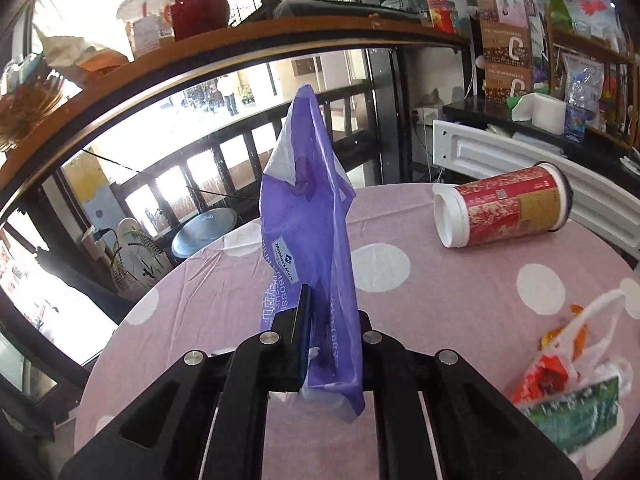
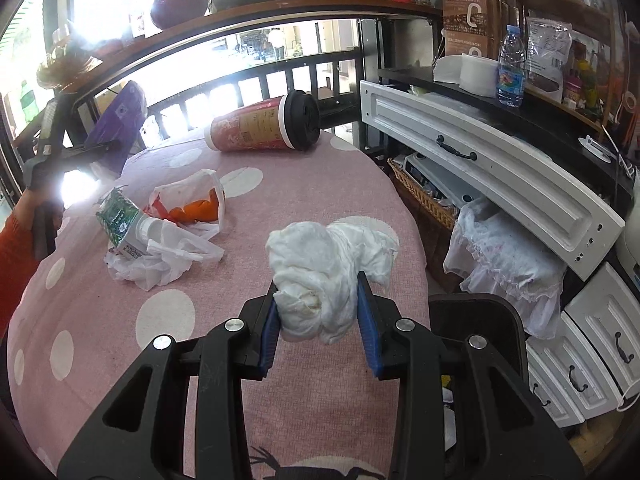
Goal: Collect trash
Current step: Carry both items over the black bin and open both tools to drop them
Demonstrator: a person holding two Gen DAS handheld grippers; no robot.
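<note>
Far left, above the table edge: left gripper [image 1: 316,320] clamped flat on a purple plastic bag [image 1: 308,208], held upright off the pink dotted tablecloth [image 2: 200,320]. Toward the middle of the table: a green carton [image 2: 118,216] lying amid crumpled white plastic [image 2: 160,256], an orange-and-white wrapper [image 2: 192,200] just behind, and farther back a red paper cup [image 2: 256,124] with a black lid, tipped on its side. Right of centre, nearest the lens: right gripper [image 2: 320,320] pinched on a wad of white tissue [image 2: 324,264], blue pads pressing both flanks, raised just over the cloth.
</note>
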